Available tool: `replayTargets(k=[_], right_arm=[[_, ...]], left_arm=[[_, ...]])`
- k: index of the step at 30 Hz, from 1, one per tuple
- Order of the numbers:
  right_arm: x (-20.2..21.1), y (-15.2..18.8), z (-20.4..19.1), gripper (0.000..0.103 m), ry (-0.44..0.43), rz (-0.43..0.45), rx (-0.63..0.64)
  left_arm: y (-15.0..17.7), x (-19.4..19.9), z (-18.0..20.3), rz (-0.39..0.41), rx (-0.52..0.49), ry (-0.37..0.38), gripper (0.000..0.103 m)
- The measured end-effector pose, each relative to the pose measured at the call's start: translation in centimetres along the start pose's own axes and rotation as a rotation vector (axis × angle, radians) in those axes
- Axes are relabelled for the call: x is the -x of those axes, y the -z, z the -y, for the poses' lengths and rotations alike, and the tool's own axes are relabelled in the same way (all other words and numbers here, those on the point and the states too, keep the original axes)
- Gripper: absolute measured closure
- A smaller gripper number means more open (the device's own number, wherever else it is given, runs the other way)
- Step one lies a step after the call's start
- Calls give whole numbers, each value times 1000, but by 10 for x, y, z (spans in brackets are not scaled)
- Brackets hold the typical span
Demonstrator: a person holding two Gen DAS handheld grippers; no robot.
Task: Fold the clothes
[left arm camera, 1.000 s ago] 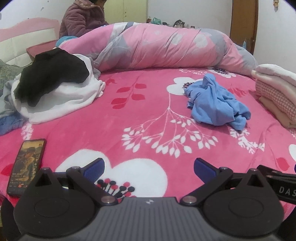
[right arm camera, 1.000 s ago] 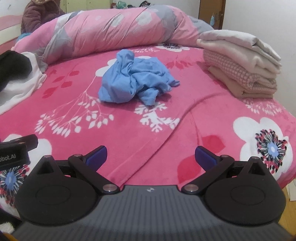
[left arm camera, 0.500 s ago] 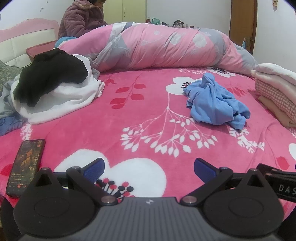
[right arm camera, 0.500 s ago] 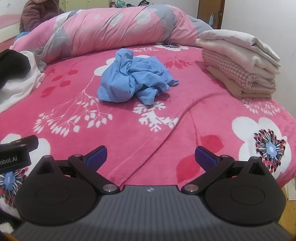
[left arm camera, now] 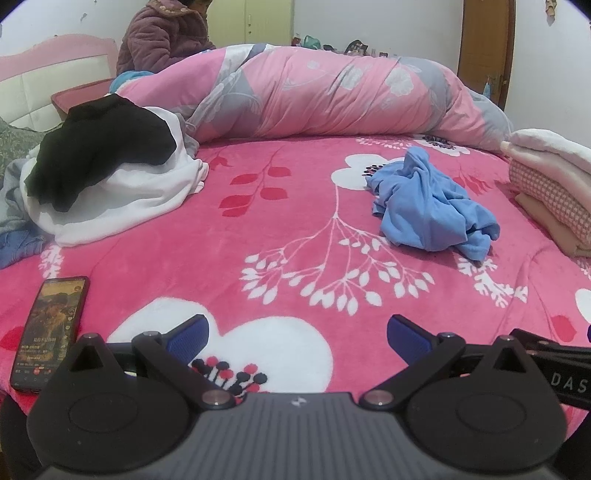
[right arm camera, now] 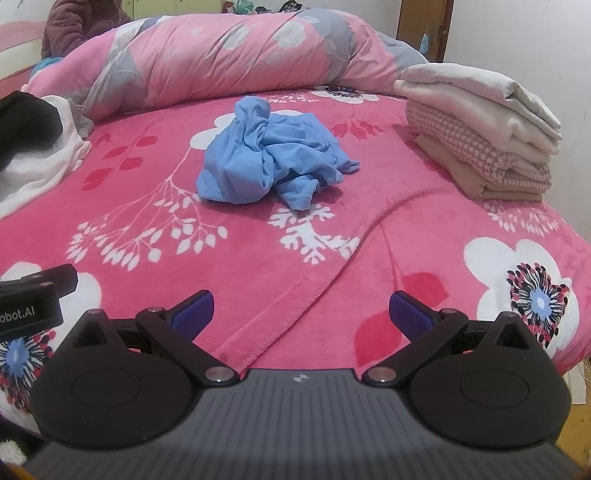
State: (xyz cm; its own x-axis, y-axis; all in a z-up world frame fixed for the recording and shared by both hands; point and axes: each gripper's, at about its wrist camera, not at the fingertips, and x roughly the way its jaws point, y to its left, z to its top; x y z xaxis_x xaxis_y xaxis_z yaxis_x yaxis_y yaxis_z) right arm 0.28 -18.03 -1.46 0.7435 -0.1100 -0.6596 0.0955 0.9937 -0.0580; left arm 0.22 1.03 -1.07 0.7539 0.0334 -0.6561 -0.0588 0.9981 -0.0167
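- A crumpled blue garment (right arm camera: pixel 271 157) lies in a loose heap on the pink floral blanket (right arm camera: pixel 258 258), in the upper middle of the right wrist view and in the right half of the left wrist view (left arm camera: pixel 428 206); nothing touches it.
- The right gripper (right arm camera: pixel 301 308) sits at the bottom of its frame with its blue-padded fingers spread wide and empty, over the near part of the blanket and well apart from the garment.
- The left gripper (left arm camera: pixel 297 332) is likewise spread wide and holds nothing, above a white flower printed on the blanket; part of it also shows at the lower left edge of the right wrist view.
- A stack of folded clothes (right arm camera: pixel 484 136), white on top, pink check in the middle and tan below, stands at the right of the frame, near the bed's edge.
- A pile of unfolded clothes (left arm camera: pixel 107 184), black over white, lies at the left of the left wrist view.
- A phone (left arm camera: pixel 50 330) with a lit screen lies flat at the lower left, just beside the left gripper.
- A rolled pink and grey quilt (left arm camera: pixel 332 96) runs across the top of the bed.
- A person in a purple padded jacket (left arm camera: pixel 162 35) sits behind the quilt, at the upper left.
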Motion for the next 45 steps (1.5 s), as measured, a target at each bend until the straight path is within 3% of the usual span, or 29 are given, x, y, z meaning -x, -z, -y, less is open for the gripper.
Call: replayTargets(k=[45], right_arm=[[-5, 2, -6, 1, -18, -15, 4]], left_arm=[[3, -7, -1, -14, 2, -16, 0]])
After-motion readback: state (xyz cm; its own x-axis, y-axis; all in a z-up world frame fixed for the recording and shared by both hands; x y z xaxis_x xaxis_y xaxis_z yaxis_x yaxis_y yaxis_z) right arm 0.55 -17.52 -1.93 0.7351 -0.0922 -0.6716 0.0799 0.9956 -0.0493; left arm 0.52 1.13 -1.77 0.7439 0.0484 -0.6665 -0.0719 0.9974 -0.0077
